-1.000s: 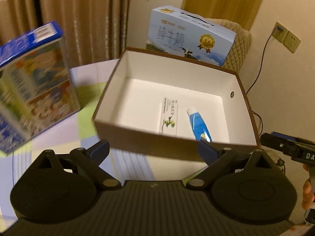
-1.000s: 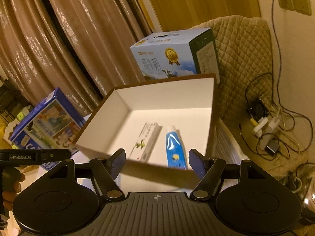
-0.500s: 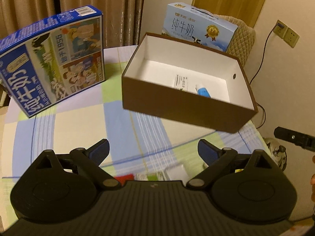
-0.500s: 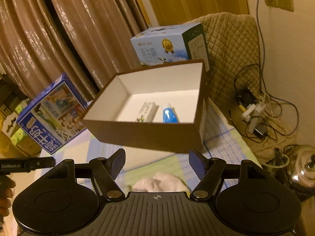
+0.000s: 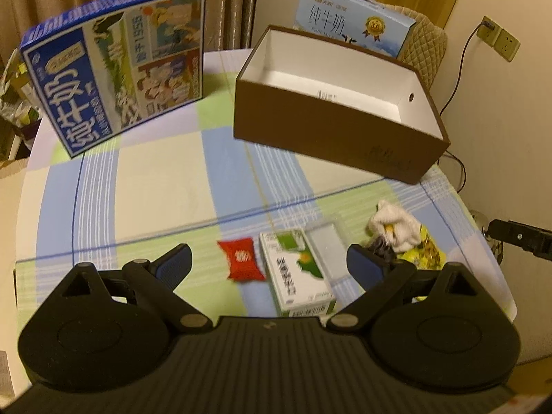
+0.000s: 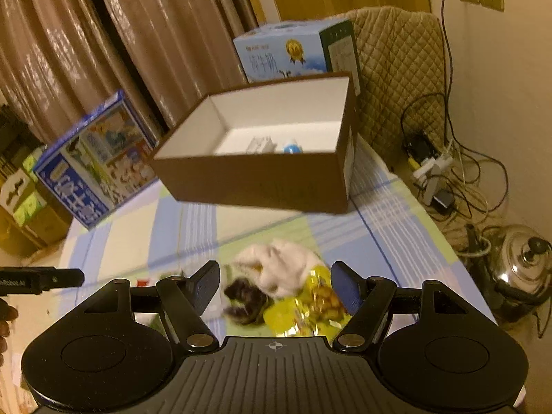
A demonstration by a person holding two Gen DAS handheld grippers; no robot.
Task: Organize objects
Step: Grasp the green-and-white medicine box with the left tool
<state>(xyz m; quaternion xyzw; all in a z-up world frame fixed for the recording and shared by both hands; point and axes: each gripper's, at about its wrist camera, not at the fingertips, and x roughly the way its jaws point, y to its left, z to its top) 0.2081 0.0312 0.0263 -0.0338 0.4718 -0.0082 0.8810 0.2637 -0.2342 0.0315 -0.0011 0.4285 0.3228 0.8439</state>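
An open brown box (image 5: pixel 331 131) (image 6: pixel 262 179) with a white inside stands at the far right of the checked tablecloth (image 5: pixel 165 172). Inside it lie a white carton (image 6: pixel 260 145) and a blue tube (image 6: pixel 291 146). Near the front edge lie a red sachet (image 5: pixel 241 264), a green-and-white carton (image 5: pixel 298 276), a white cloth (image 5: pixel 395 227) (image 6: pixel 283 269), a dark item (image 6: pixel 243 298) and a yellow packet (image 5: pixel 426 253) (image 6: pixel 310 305). My left gripper (image 5: pixel 269 265) is open above the sachet and carton. My right gripper (image 6: pixel 276 286) is open above the cloth and packet.
A blue milk carton box (image 5: pixel 117 65) (image 6: pixel 93 169) stands at the back left. A light-blue milk box (image 5: pixel 352 20) (image 6: pixel 293 51) rests on a quilted chair (image 6: pixel 403 69) behind the brown box. Cables (image 6: pixel 448 158) and a metal pot (image 6: pixel 524 258) are on the floor at right.
Both grippers have pulled back from over the brown box toward the table's front edge. The loose items at the front have come into view. Both stayed open.
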